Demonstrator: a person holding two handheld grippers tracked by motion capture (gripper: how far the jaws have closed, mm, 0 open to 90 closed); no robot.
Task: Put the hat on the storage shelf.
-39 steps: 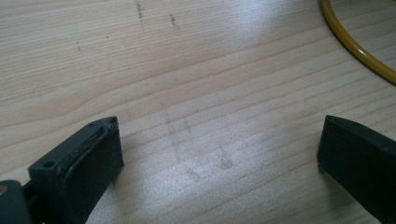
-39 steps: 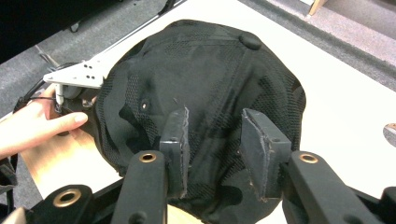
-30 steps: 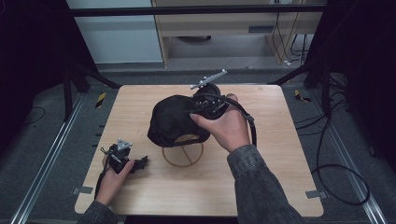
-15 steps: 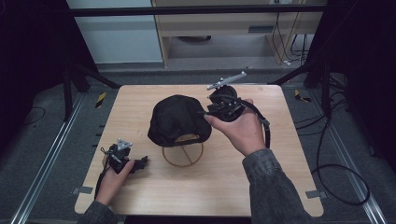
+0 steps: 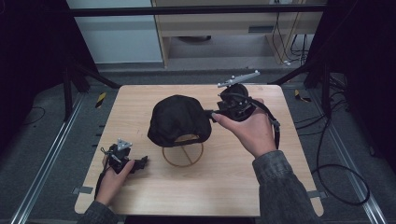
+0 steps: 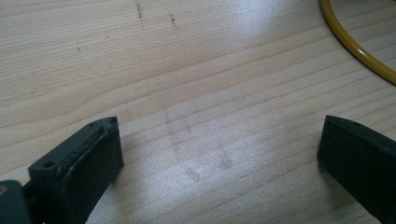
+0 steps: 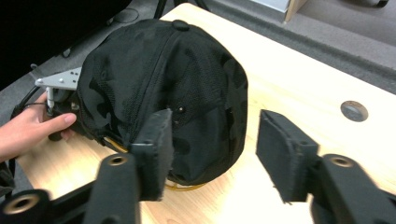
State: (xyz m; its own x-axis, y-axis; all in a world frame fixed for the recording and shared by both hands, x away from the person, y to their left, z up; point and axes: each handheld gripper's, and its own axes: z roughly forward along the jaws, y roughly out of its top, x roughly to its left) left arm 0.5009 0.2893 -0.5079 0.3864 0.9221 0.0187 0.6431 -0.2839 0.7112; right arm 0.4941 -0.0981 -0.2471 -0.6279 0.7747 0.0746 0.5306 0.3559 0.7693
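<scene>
From above, the black cap [image 5: 176,120] covers the top of the yellow ring stand [image 5: 183,155], so I cannot tell how the cap sits on it. My left claw [image 6: 219,154] looks at the desk [image 6: 187,70] with both jaws cut by the bottom edge, and just an arc of the ring in the corner. Behind the cap, my left hand [image 7: 28,128] is cut off at the edge.

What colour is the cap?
Black, with a faint dark camouflage pattern. The cap shows best in the right gripper view.
</scene>
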